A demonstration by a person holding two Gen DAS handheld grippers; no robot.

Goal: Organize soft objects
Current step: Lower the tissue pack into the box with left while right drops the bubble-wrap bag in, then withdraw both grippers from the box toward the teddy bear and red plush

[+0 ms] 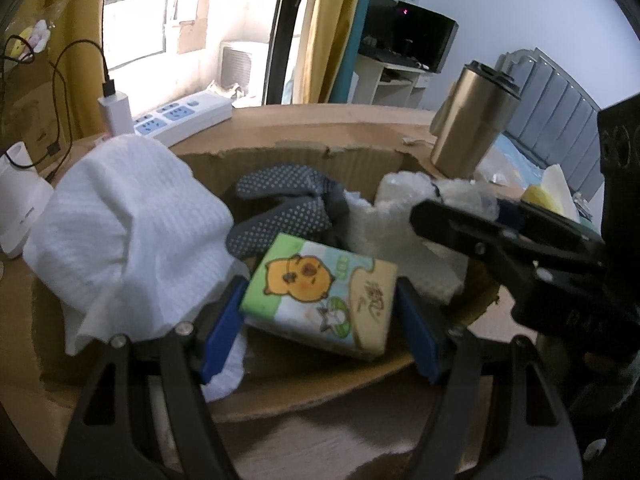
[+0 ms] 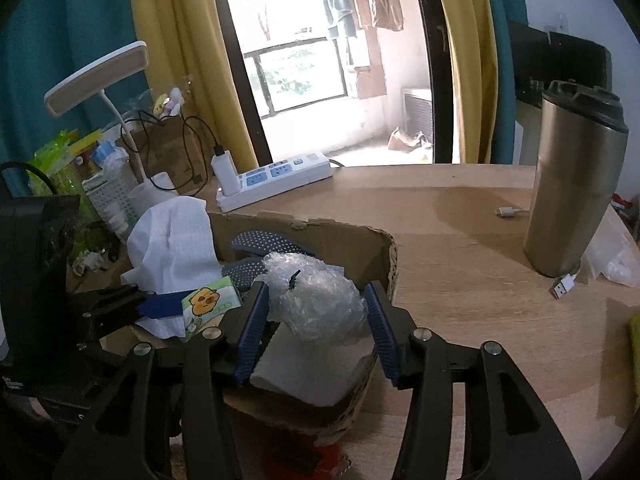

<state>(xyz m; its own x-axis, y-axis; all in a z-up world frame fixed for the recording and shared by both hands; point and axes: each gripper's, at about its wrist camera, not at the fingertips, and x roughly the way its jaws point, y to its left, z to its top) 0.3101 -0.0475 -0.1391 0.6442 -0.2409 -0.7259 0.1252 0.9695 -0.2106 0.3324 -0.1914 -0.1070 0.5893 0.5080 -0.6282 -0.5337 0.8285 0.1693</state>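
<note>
A cardboard box on the wooden table holds soft things. In the left wrist view my left gripper has its blue pads on both sides of a tissue pack with a yellow cartoon animal, over the box. A white cloth drapes over the box's left side, with grey dotted gloves behind. In the right wrist view my right gripper straddles a wad of bubble wrap lying on a white pad; its pads seem just apart from the wad.
A metal tumbler stands right of the box. A white power strip with a charger lies behind. A desk lamp, bottles and cables crowd the far left. A USB plug lies by the tumbler.
</note>
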